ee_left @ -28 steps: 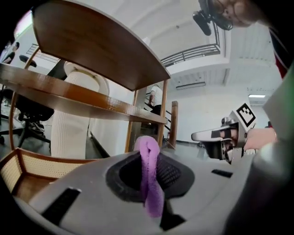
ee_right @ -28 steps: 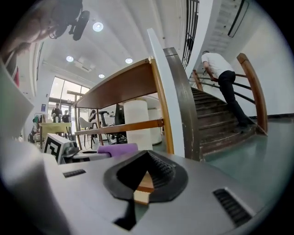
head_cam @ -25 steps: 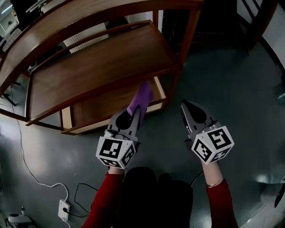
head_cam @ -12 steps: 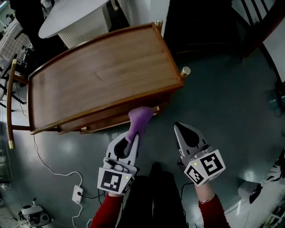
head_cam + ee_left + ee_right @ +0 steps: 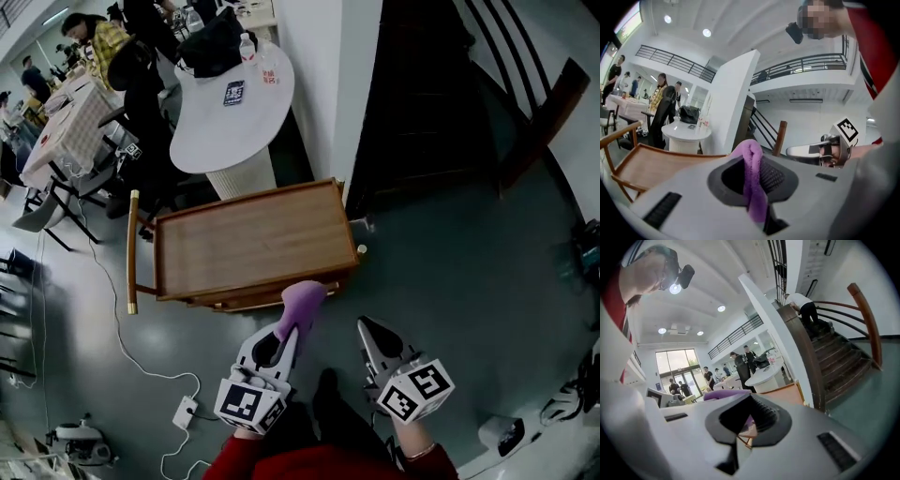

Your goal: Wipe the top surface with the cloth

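A purple cloth (image 5: 302,300) sticks up out of my left gripper (image 5: 287,330), which is shut on it. In the left gripper view the cloth (image 5: 753,180) is folded between the jaws. Just beyond it stands a wooden cart whose top surface (image 5: 248,239) is bare; the cloth hangs at the cart's near edge, not touching the top. My right gripper (image 5: 367,327) is to the right of the left one, over the grey floor, its jaws together with nothing between them. The right gripper view also shows the cloth (image 5: 723,394) to its left.
A white round table (image 5: 225,112) with a phone and bottles stands behind the cart, with people and chairs at the far left. A dark staircase (image 5: 441,94) rises on the right. A power strip (image 5: 185,410) and its cable lie on the floor at the left.
The view has pulled up and back: the cart now looks much smaller and farther away. Both grippers stay low in the view, and the left one still holds the cloth.
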Tool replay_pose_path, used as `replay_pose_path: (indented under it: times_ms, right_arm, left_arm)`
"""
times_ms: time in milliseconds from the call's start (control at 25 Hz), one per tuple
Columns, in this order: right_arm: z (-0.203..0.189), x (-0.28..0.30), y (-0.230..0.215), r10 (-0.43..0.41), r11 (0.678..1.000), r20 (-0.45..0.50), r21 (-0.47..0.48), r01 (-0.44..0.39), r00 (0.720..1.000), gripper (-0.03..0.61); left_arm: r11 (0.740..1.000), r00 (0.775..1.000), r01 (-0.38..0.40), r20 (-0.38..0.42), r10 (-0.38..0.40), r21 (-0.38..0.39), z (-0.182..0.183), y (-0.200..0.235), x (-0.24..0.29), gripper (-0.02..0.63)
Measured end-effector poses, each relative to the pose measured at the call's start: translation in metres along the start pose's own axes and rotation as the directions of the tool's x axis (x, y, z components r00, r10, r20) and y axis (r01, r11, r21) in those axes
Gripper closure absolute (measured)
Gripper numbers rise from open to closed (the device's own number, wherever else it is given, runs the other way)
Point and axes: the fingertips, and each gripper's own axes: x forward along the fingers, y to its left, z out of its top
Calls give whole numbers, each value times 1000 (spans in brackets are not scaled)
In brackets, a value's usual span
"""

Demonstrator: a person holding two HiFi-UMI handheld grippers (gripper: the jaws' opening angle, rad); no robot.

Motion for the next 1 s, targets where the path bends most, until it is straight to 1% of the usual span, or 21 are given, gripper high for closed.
replay_pose_path:
  times_ms: [120, 240, 320, 360, 440, 560, 680, 760, 880, 1000]
  right_arm:
    - [24, -9, 20, 33, 996, -24, -86, -35, 999, 574]
    - [44, -9, 33, 9, 986, -32, -165, -14, 999, 574]
    - [55, -10, 46, -2, 978, -20, -209, -2, 1000, 574]
    - [59, -10, 54, 12, 974, -9, -228, -14, 1000, 574]
    - [65, -6, 61, 60, 965, 14, -258, -54, 998, 574]
    - [63, 5, 64, 113, 966, 29, -237, -103, 993, 574]
    - [56, 8, 72, 137, 965, 40, -232, -125, 990, 574]
    - [51, 10, 73, 124, 965, 33, -238, -113, 992, 574]
    - [37, 16, 74, 108, 969, 15, -227, -102, 994, 574]
    - [23, 18, 78, 100, 971, -1, -219, -97, 995, 574]
  left_arm:
    - [1000, 997, -10, 78, 10, 0, 37, -14, -13, 565]
    - [998, 989, 12, 145, -3, -59, 60, -18, -25, 565]
    - [995, 984, 33, 175, -17, -90, 66, -22, -38, 565]
    - [996, 983, 36, 183, -20, -86, 66, -24, -43, 565]
    - [998, 983, 16, 186, -5, -56, 64, -25, -43, 565]
    - [999, 983, -19, 182, 26, -45, 64, -20, -41, 565]
    - [999, 986, -39, 163, 40, -11, 66, -16, -49, 565]
    - [999, 986, -42, 165, 38, 16, 70, -16, -53, 565]
    - [998, 983, -47, 177, 41, 30, 73, -11, -57, 565]
    - [998, 986, -49, 160, 40, 50, 68, -6, -58, 565]
